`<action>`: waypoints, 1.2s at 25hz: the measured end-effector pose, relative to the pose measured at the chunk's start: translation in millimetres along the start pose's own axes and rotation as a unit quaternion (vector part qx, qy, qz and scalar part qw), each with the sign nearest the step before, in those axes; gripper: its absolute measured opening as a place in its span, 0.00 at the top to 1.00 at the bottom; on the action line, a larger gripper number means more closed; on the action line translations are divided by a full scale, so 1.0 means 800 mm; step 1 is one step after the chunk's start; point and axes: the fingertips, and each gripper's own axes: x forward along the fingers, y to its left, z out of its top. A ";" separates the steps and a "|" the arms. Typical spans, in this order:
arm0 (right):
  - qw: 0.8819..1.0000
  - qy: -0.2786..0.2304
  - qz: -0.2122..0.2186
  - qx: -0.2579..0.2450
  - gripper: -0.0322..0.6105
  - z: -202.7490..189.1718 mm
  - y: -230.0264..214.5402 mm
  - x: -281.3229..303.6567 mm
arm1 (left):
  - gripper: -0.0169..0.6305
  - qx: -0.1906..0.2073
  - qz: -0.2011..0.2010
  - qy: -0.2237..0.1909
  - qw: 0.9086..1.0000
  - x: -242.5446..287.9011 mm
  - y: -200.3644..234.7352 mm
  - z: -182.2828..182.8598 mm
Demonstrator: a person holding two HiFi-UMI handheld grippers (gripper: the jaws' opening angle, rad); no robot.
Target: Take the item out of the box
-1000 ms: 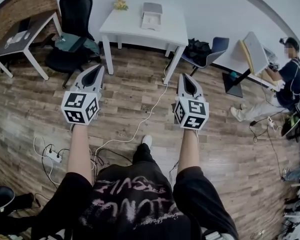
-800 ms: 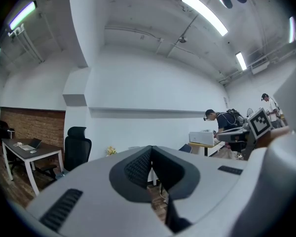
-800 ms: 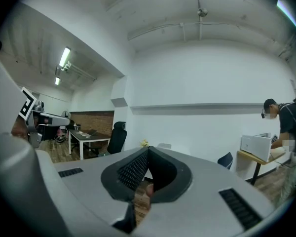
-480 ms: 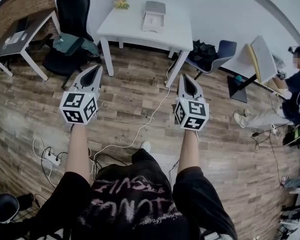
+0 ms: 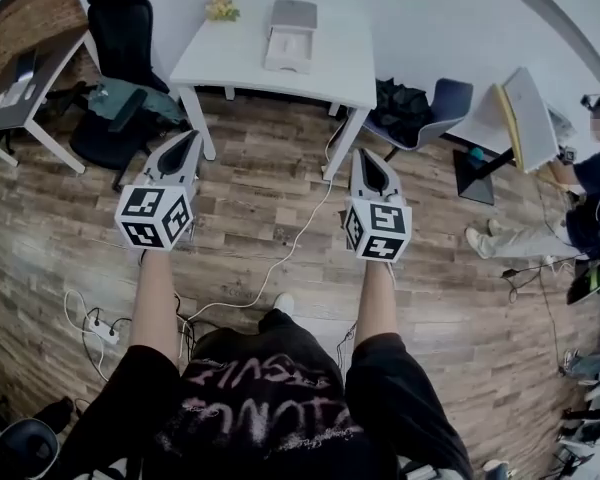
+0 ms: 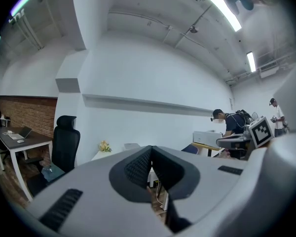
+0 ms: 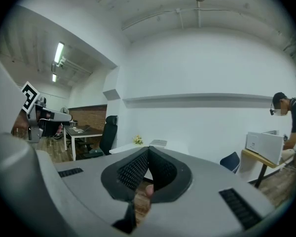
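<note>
You cannot make out the item. The pale grey-and-white open box (image 5: 290, 36) is small in the head view, and its contents are unclear. It lies on the white rectangular surface (image 5: 320, 68), with its long axis running from the surface's near edge toward the wall. A small yellow flower bunch (image 5: 220, 6) sits left of it on that surface.

Your left claw (image 5: 192, 138) and right claw (image 5: 365, 156) hang on the near side of the surface, apart from it. Both are pressed together with nothing gripped. Only the head view shows the box from above; the gripper views catch just its side, level with the surface. A pinkish patch (image 7: 148, 190) under the right claw's pads is too unclear to name.
</note>
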 end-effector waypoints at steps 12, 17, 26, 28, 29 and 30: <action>1.000 0.000 0.013 0.004 0.93 -0.016 -0.072 0.065 | 0.97 -0.010 0.027 0.017 0.999 0.081 -0.013 -0.014; 1.000 0.000 0.024 0.010 0.93 -0.020 -0.074 0.072 | 0.97 -0.006 0.028 0.021 0.999 0.084 -0.021 -0.014; 0.999 0.000 0.035 0.010 0.93 -0.022 -0.073 0.078 | 0.97 0.007 0.022 0.016 1.000 0.094 -0.036 -0.006; 0.999 -0.002 0.036 0.007 0.93 -0.020 -0.076 0.084 | 0.97 0.008 0.024 0.012 1.000 0.099 -0.035 -0.002; 0.999 -0.004 0.036 0.008 0.93 -0.018 -0.077 0.086 | 0.97 0.006 0.024 0.010 1.000 0.102 -0.033 -0.001; 0.999 -0.005 0.036 0.010 0.93 -0.018 -0.078 0.089 | 0.97 0.004 0.023 0.008 1.000 0.106 -0.032 -0.001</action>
